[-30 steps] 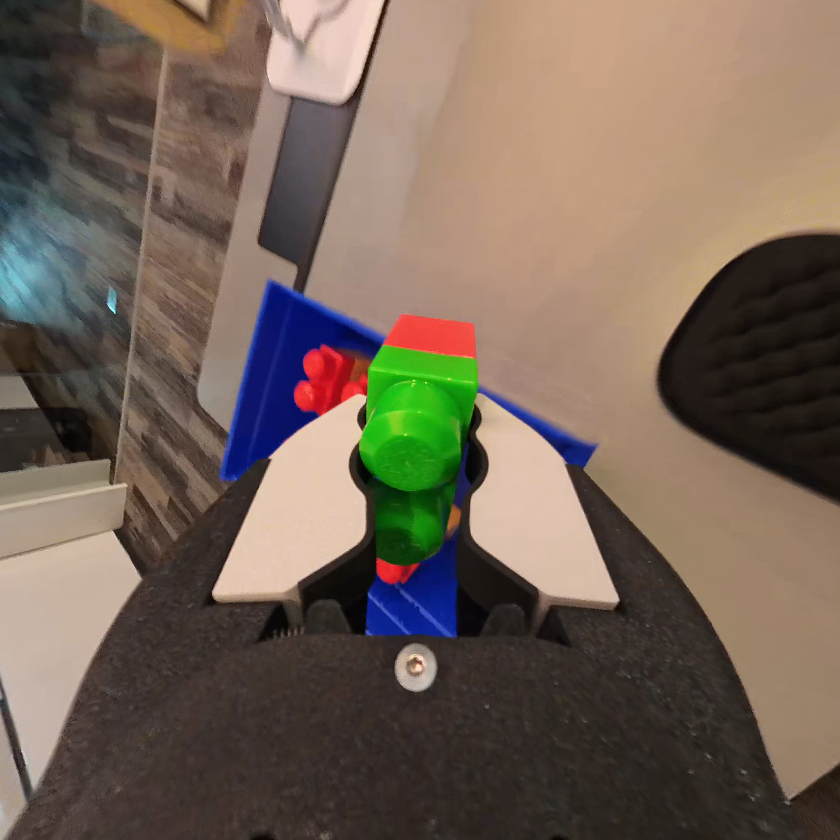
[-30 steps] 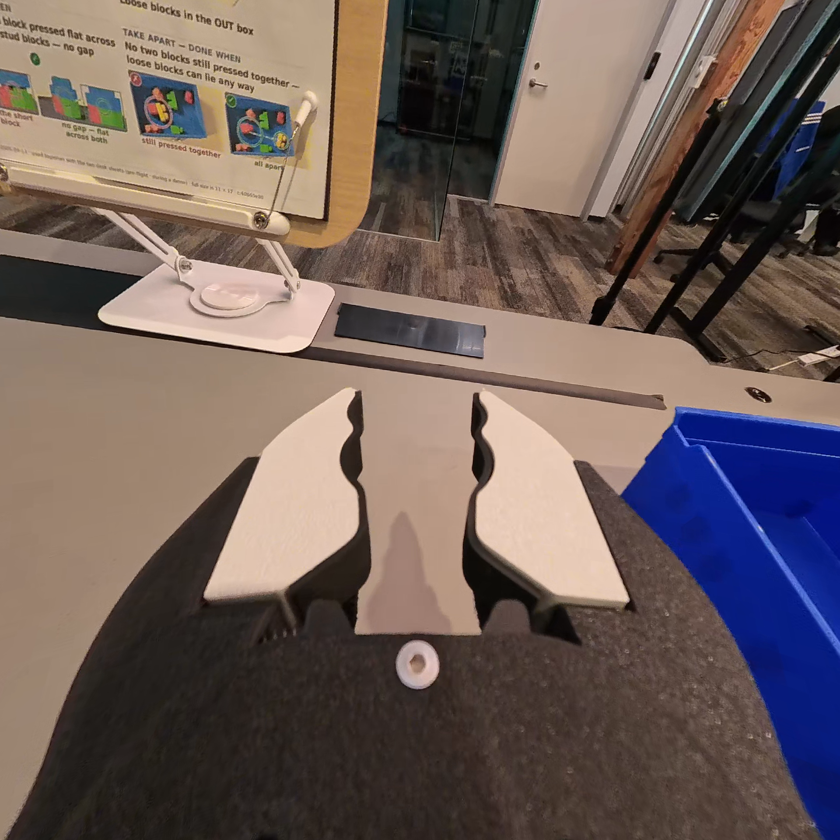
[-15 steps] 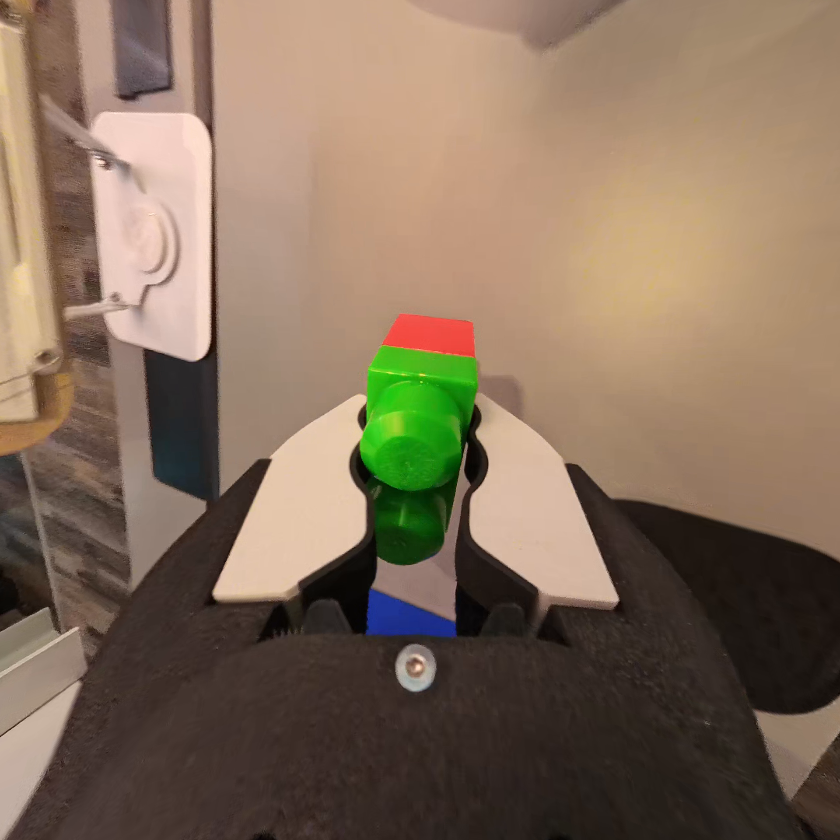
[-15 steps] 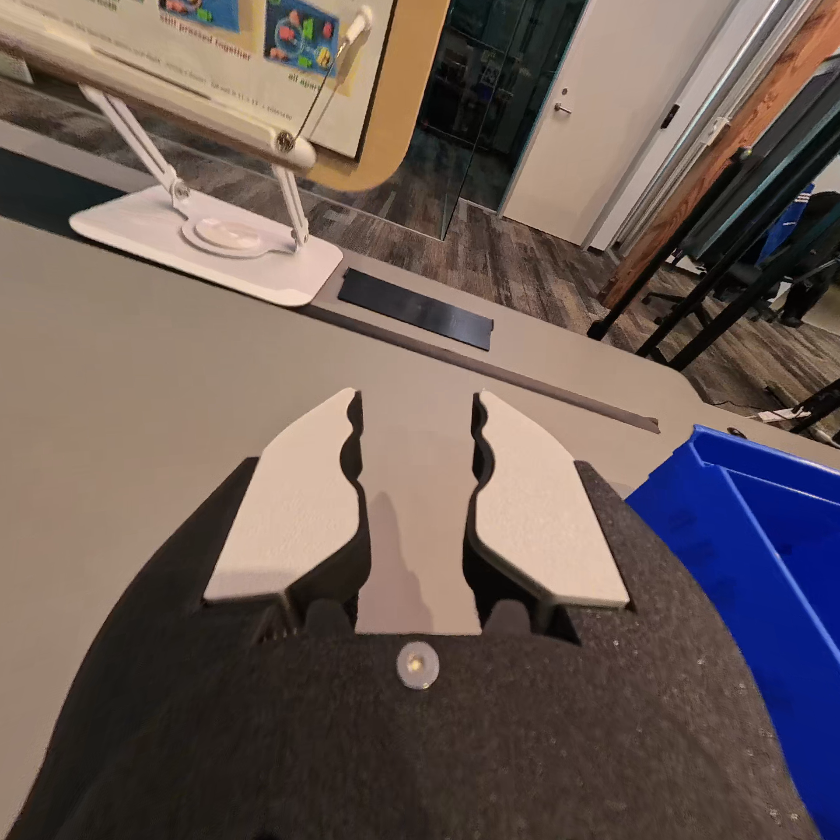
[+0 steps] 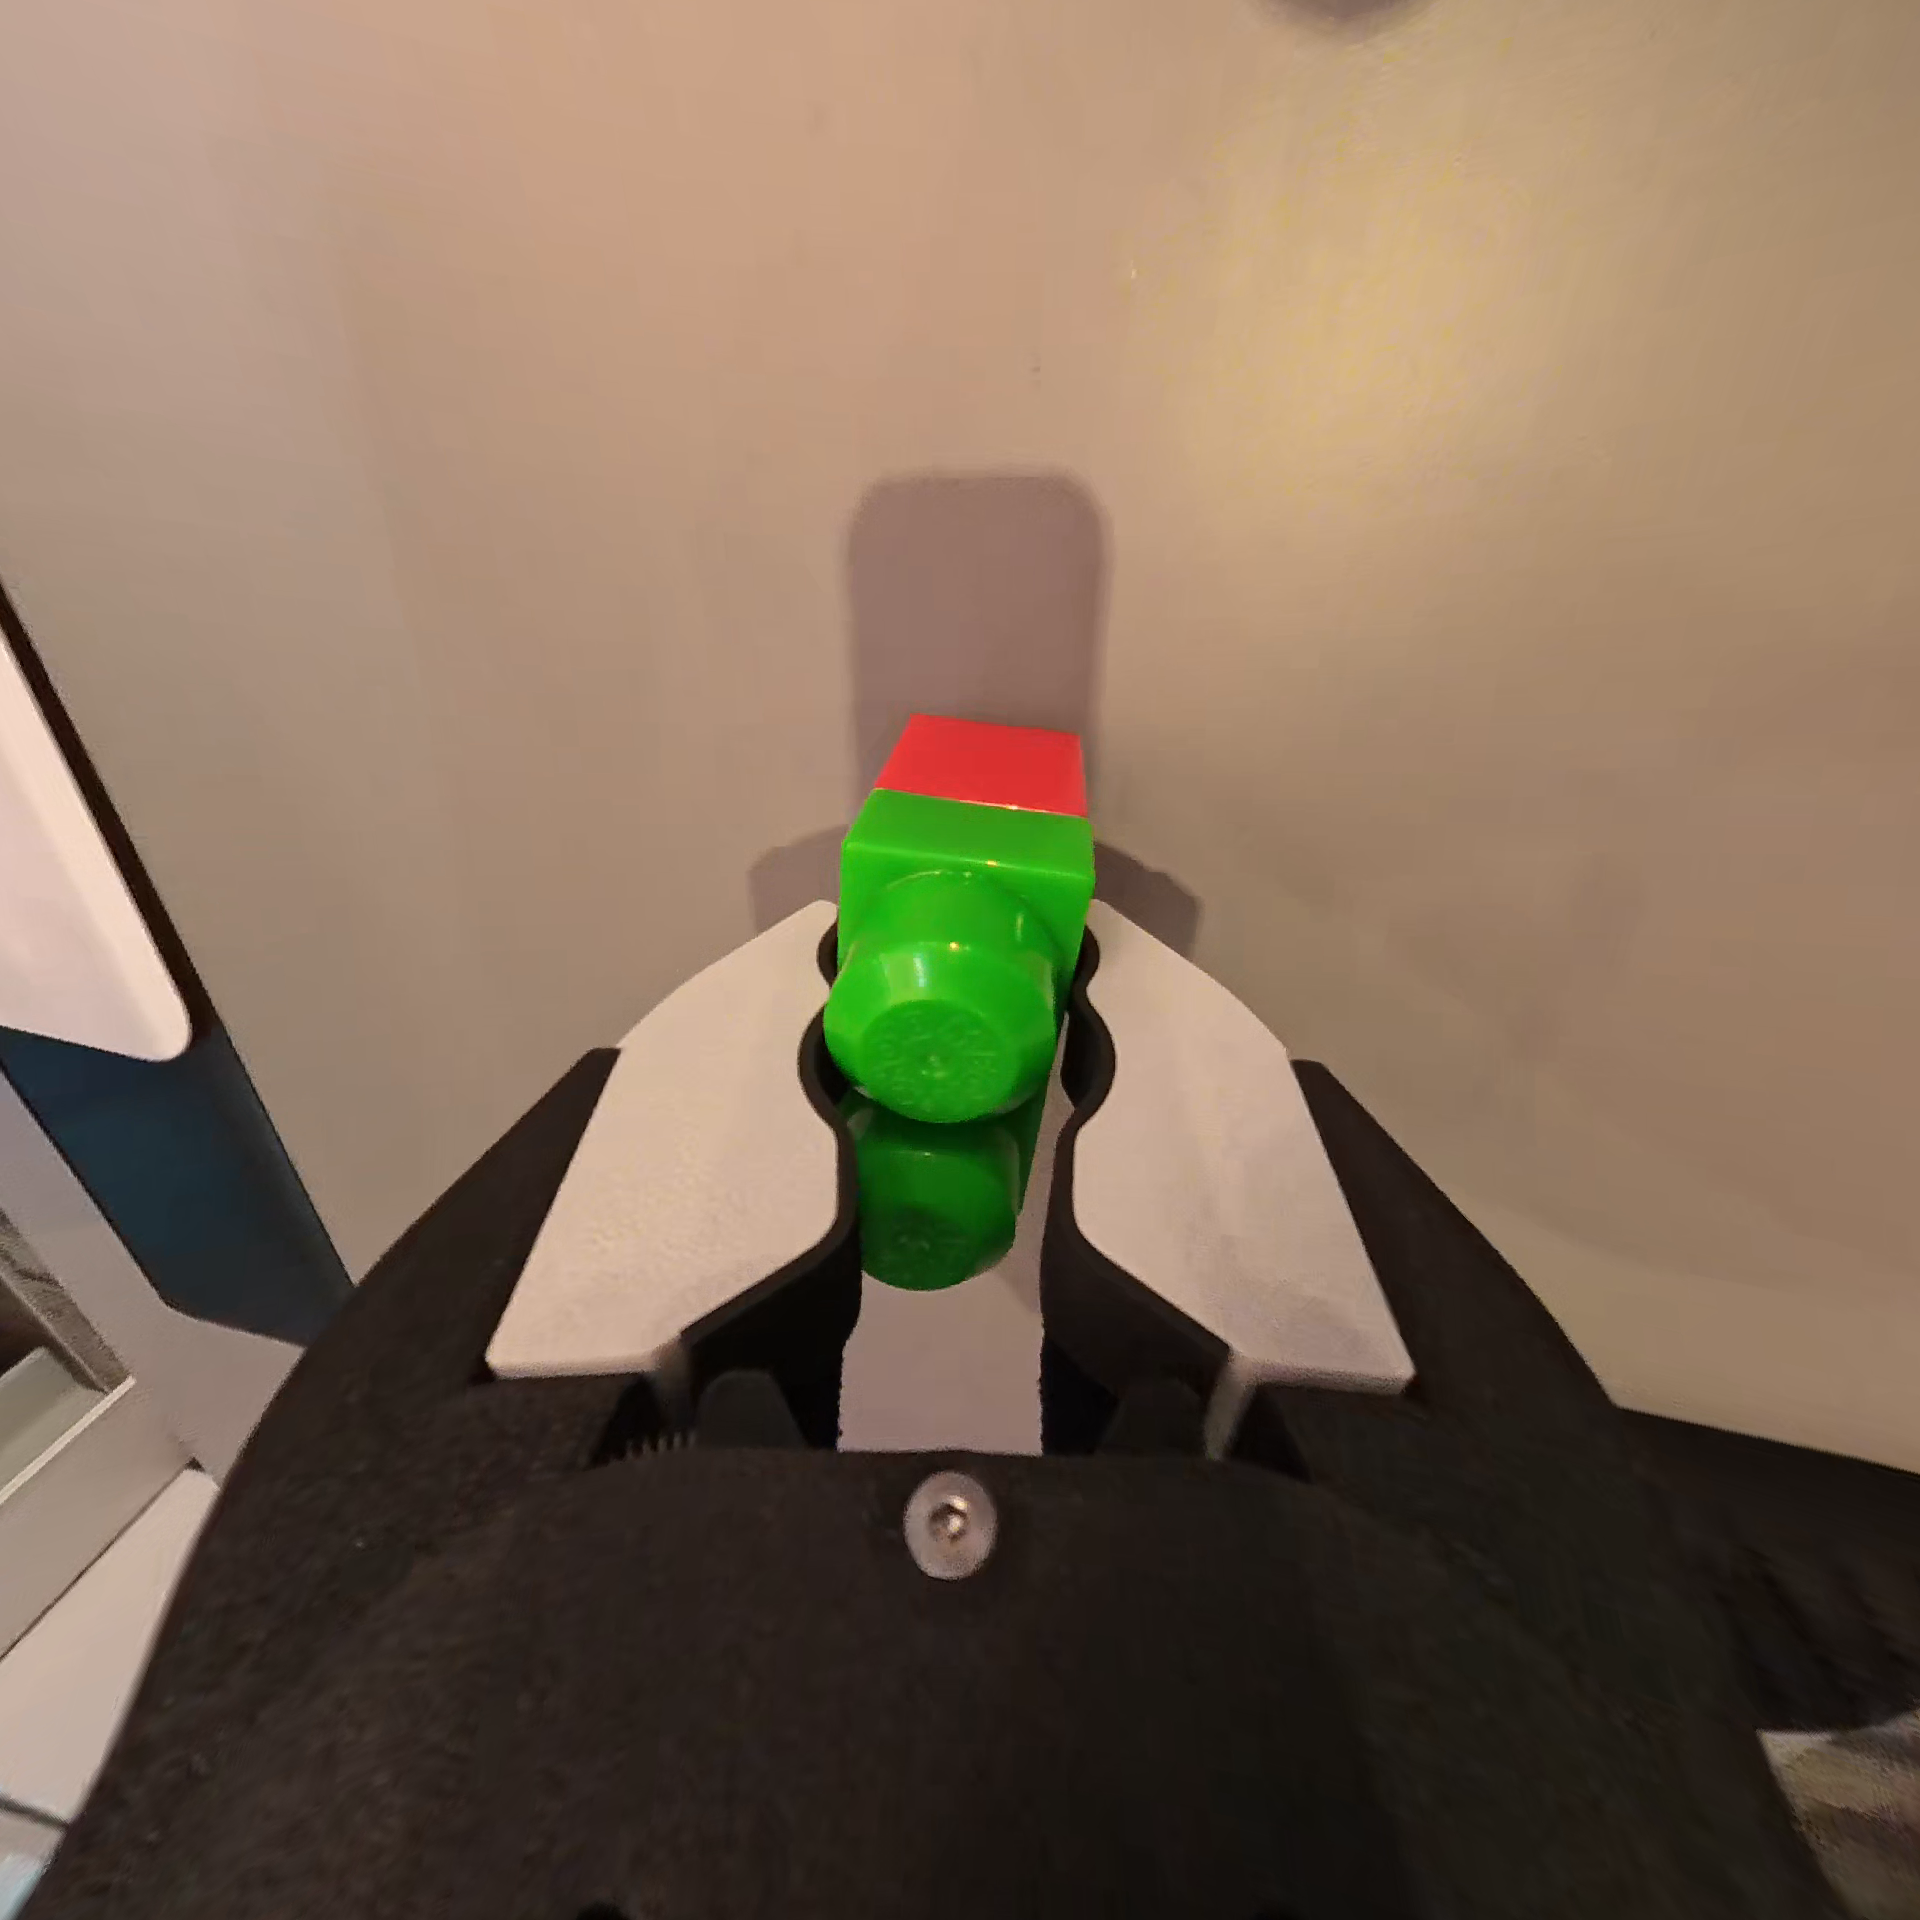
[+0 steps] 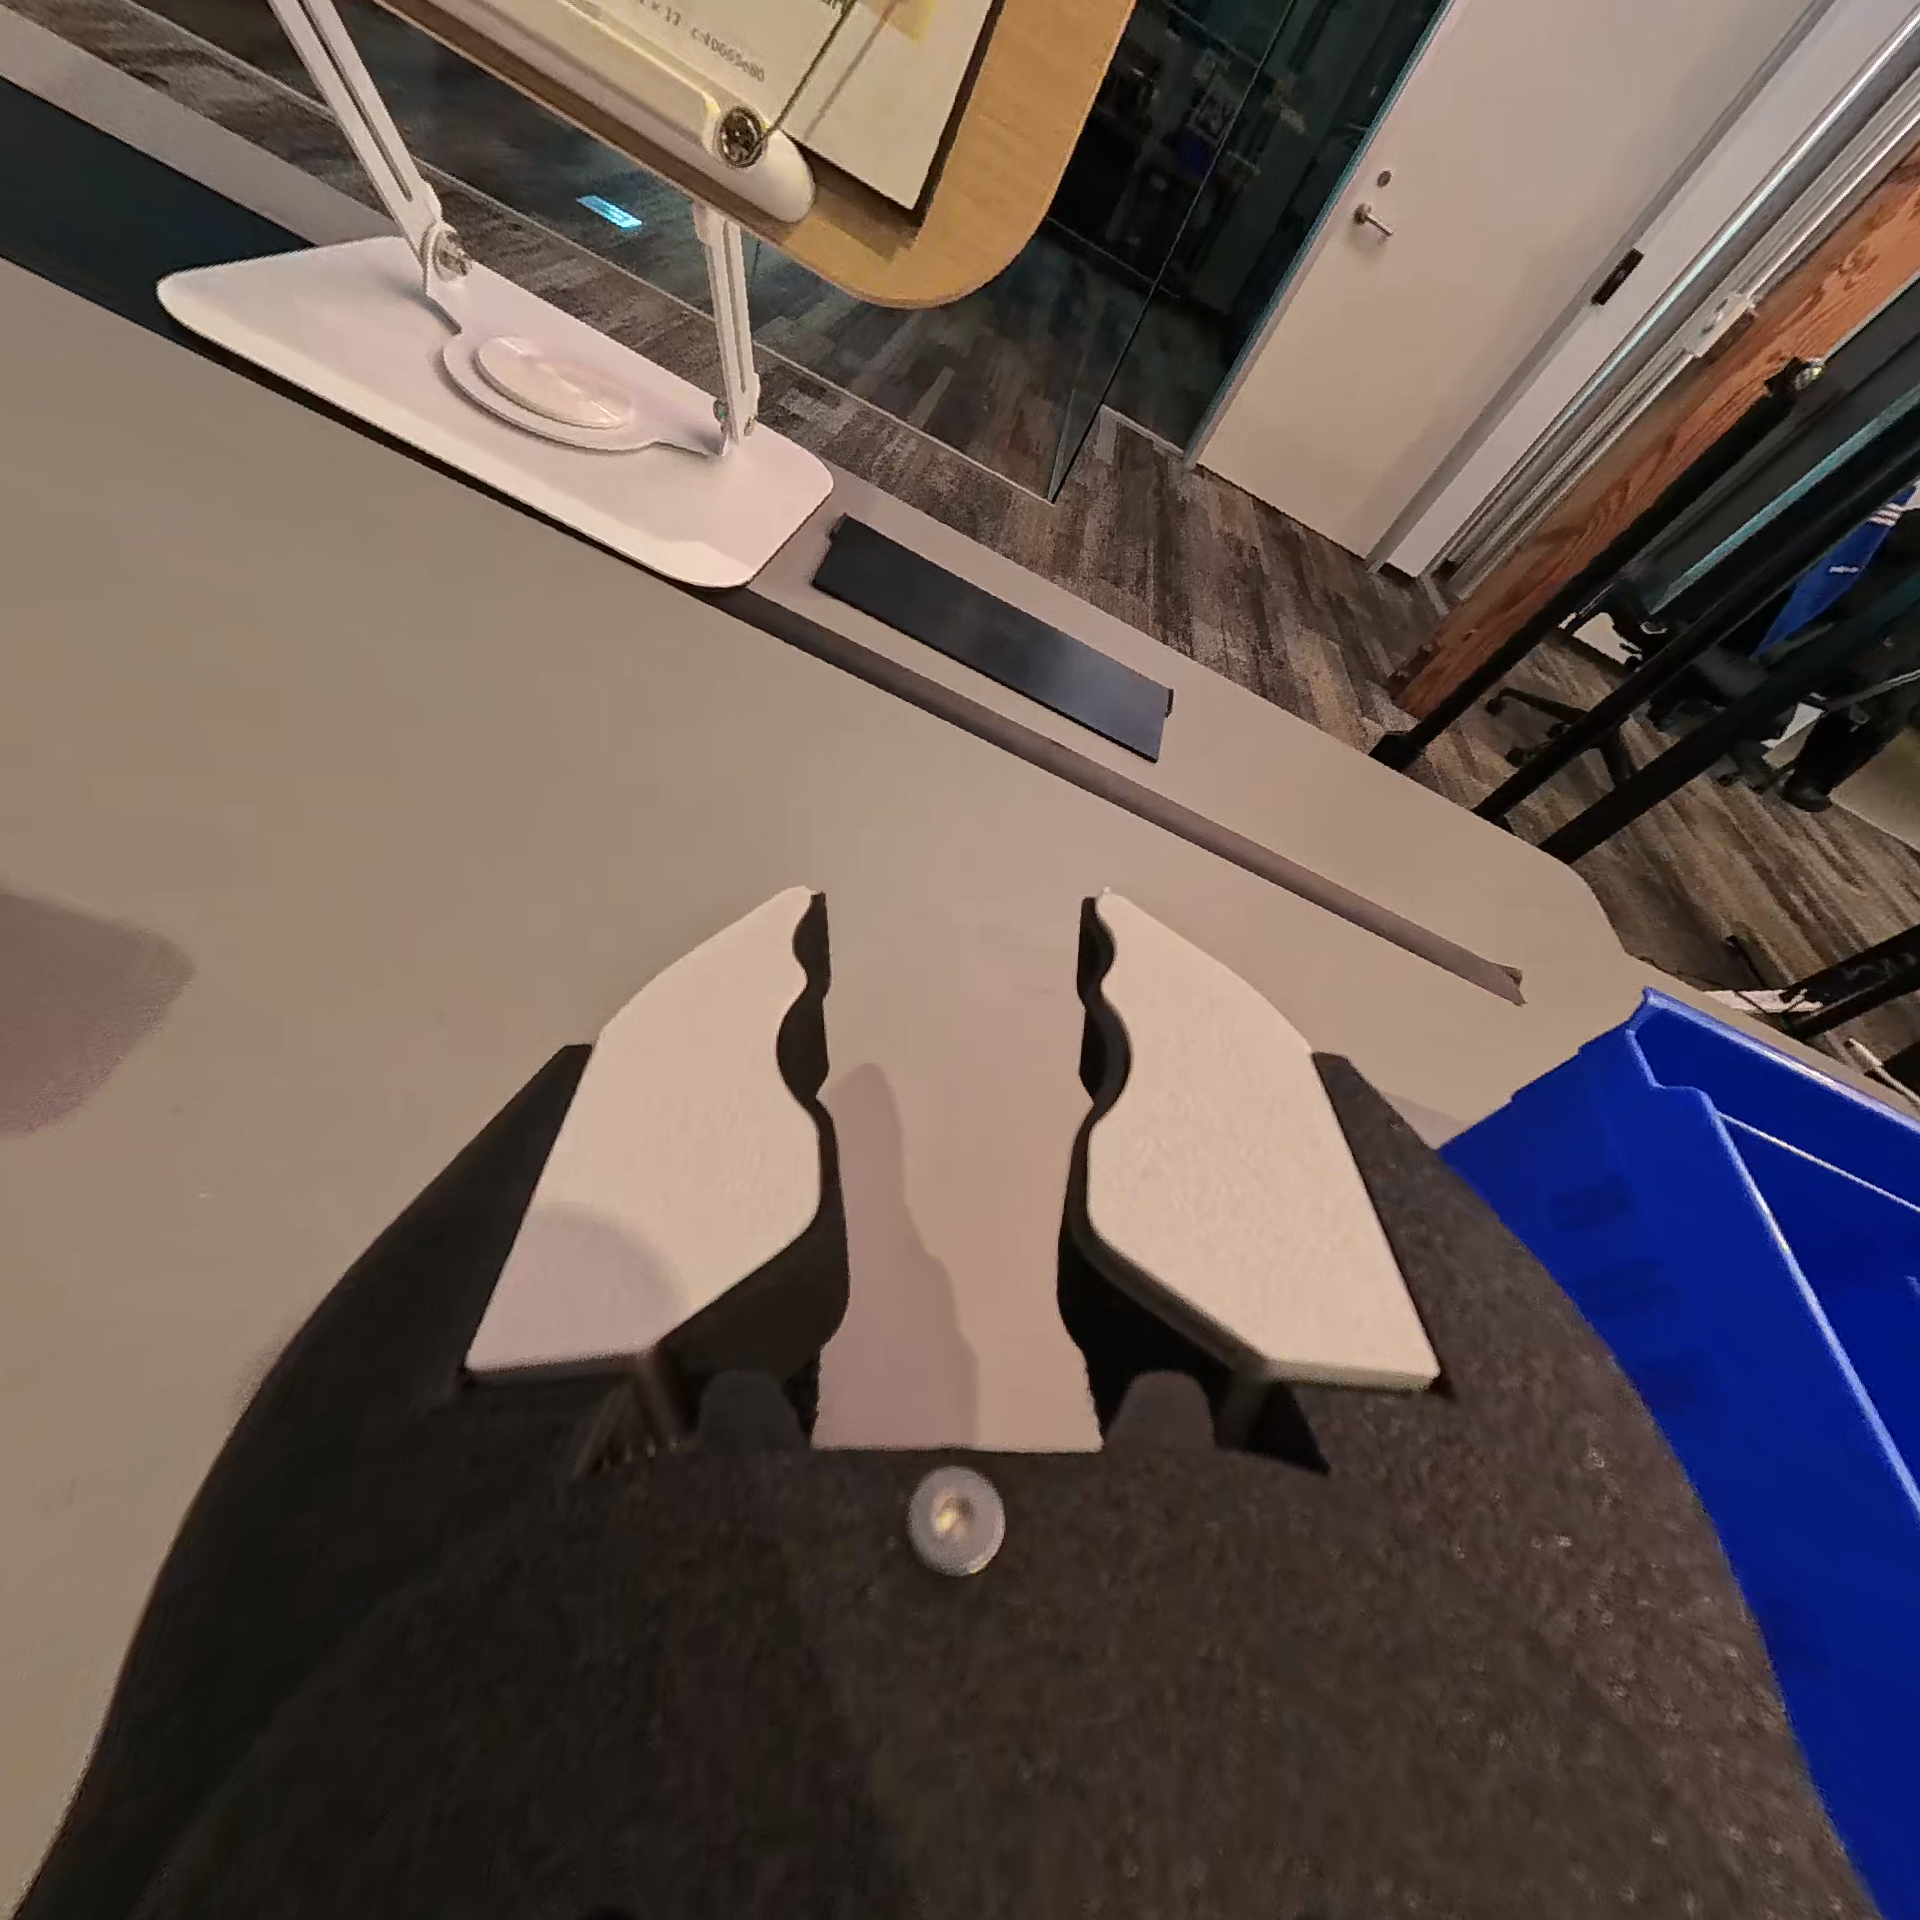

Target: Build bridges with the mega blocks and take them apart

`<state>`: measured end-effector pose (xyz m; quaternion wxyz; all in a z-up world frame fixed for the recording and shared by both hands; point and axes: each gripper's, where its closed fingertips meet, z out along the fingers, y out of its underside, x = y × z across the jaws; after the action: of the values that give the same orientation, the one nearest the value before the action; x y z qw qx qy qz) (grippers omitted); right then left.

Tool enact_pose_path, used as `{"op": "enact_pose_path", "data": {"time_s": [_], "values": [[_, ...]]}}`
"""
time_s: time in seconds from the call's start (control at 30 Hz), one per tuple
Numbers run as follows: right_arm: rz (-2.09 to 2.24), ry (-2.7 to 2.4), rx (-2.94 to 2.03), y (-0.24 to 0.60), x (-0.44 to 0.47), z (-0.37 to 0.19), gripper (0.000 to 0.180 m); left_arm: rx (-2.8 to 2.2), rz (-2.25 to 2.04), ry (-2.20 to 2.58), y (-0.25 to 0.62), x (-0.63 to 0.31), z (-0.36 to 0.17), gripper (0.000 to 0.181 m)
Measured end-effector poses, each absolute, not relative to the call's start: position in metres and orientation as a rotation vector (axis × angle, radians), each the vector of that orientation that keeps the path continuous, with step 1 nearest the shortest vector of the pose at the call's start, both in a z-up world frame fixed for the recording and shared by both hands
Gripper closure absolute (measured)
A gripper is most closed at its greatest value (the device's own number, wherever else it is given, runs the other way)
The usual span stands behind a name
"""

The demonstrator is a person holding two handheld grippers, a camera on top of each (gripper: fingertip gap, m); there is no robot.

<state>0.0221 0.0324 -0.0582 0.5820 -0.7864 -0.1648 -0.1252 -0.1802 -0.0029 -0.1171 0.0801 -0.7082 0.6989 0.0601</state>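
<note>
My left gripper (image 5: 961, 935) is shut on a green mega block (image 5: 951, 997) whose studs face the camera. A red block (image 5: 982, 764) is pressed onto its far end. The joined pair hangs just above the bare grey table (image 5: 520, 520), with its shadow right behind it. My right gripper (image 6: 951, 914) is open and empty, low over the same table (image 6: 416, 779). A blue bin (image 6: 1766, 1299) stands just to the right of it; the part of its inside that shows is bare.
A white stand base (image 6: 468, 384) with a wooden board (image 6: 935, 156) and a paper sheet stands at the table's far edge. A black cover plate (image 6: 997, 665) lies beside it. In the left wrist view the base (image 5: 62, 883) shows at the left edge. The tips of one gripper are about 20 cm away from the tips of the other.
My left gripper has swung away from the blue bin with the green and red blocks and now points down at the bare table. My right gripper has tilted and shifted slightly; it stays open.
</note>
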Motion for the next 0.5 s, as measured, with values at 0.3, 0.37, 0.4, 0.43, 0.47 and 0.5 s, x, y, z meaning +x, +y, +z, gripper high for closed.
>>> {"op": "enact_pose_path", "data": {"time_s": [0.3, 0.37, 0.4, 0.43, 0.47, 0.5], "values": [[-0.273, -0.386, -1.851, 0.034, 0.022, -0.059, 0.134, -2.105, 0.154, 2.131, -0.002, -0.168, -0.132, 0.143], [-0.271, -0.383, -1.850, 0.034, 0.023, -0.059, 0.134, -2.110, 0.141, 2.133, -0.003, -0.167, -0.132, 0.143], [-0.268, -0.382, -1.851, 0.034, 0.023, -0.059, 0.134, -2.114, 0.136, 2.132, -0.003, -0.167, -0.132, 0.143], [-0.266, -0.381, -1.852, 0.034, 0.023, -0.059, 0.134, -2.111, 0.138, 2.131, -0.002, -0.166, -0.132, 0.143], [-0.265, -0.383, -1.854, 0.034, 0.023, -0.059, 0.134, -2.107, 0.137, 2.130, -0.002, -0.166, -0.131, 0.143], [-0.265, -0.385, -1.857, 0.034, 0.022, -0.060, 0.134, -2.109, 0.129, 2.130, -0.003, -0.166, -0.131, 0.143]]}}
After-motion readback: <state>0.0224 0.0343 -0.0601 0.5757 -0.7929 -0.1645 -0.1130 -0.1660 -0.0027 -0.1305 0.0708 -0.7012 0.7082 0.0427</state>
